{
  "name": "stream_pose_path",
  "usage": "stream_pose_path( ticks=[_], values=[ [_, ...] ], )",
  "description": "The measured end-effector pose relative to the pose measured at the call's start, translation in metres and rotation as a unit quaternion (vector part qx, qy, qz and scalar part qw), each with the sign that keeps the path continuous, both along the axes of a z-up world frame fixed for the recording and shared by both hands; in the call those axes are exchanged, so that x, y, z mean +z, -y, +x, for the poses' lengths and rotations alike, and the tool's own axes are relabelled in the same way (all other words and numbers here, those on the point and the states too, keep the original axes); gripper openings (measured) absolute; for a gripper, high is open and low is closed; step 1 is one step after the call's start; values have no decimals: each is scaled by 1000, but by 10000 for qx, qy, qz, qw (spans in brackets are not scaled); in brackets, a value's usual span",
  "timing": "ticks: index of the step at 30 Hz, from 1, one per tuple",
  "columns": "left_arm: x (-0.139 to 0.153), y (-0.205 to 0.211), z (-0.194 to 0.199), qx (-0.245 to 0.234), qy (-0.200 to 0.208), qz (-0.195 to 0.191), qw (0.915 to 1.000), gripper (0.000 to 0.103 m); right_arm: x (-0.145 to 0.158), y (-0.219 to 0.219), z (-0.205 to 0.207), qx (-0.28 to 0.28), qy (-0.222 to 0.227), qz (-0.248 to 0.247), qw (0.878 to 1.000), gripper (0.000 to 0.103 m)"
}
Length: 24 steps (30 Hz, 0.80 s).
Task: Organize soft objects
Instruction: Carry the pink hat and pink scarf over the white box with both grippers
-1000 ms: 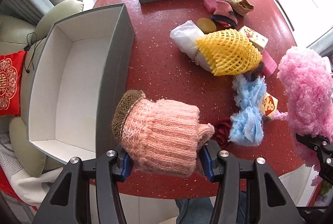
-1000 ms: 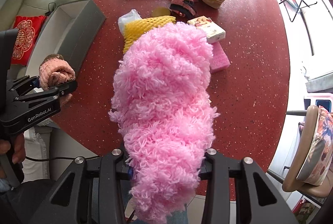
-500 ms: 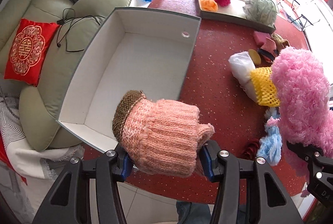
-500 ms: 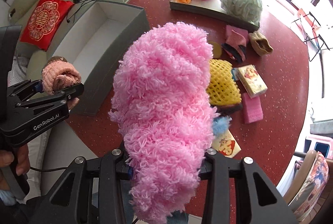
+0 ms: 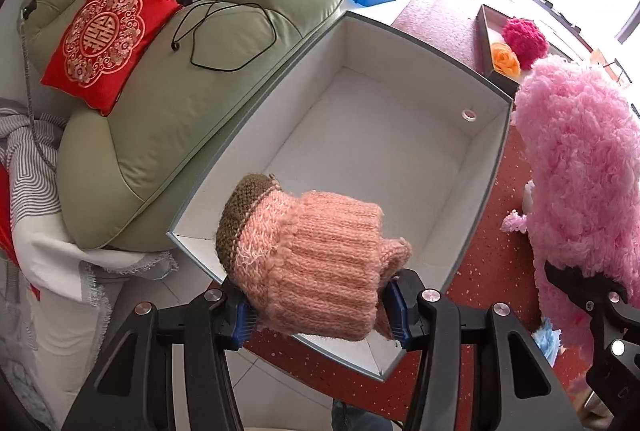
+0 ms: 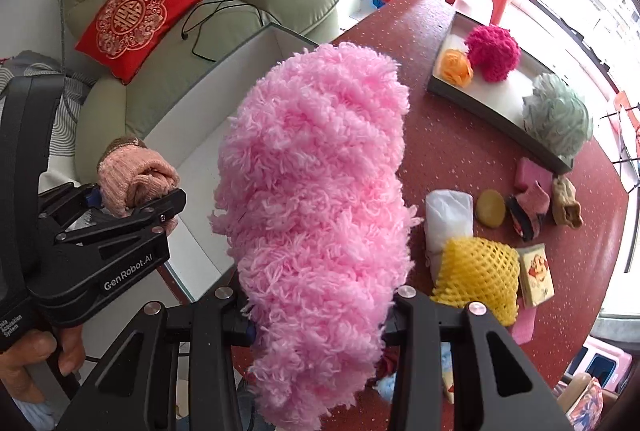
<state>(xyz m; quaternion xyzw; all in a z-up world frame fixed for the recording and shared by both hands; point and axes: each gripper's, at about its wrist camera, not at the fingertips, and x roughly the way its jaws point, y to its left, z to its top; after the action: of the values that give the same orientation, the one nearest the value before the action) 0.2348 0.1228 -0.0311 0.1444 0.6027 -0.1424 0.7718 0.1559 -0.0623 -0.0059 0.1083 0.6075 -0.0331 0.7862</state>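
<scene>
you're holding both soft items over the box
left gripper (image 5: 320,315) clamping knit sock (image 5: 308,263) above white box (image 5: 400,135); right gripper (image 6: 316,315) clamping pink fluffy yarn (image 6: 316,199).

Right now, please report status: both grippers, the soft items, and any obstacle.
Left gripper shut on knitted sock, over the box. Right gripper shut on pink fluffy bundle, beside the box. Box interior bare, nothing in the way.
</scene>
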Motion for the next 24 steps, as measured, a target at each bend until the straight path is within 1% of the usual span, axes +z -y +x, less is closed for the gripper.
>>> stream_pose_path(
  ticks=[4, 11, 19, 24],
  values=[
    [-4, -5, 16, 139, -6, 7, 9999, 54, -6, -10, 27, 143, 45, -28, 9999, 43],
    [-17, -13, 37, 369, -64, 46, 9993, 54, -26, -14, 64, 277, 41, -36, 9996, 43],
    [-44, -16, 53, 482, -226, 142, 9985, 54, -60, -20, 107, 387, -57, -88, 9992, 43],
    [-64, -9, 54, 437, -359, 184, 9982, 54, -86, -23, 129, 494, -185, -139, 9985, 43]
  ],
)
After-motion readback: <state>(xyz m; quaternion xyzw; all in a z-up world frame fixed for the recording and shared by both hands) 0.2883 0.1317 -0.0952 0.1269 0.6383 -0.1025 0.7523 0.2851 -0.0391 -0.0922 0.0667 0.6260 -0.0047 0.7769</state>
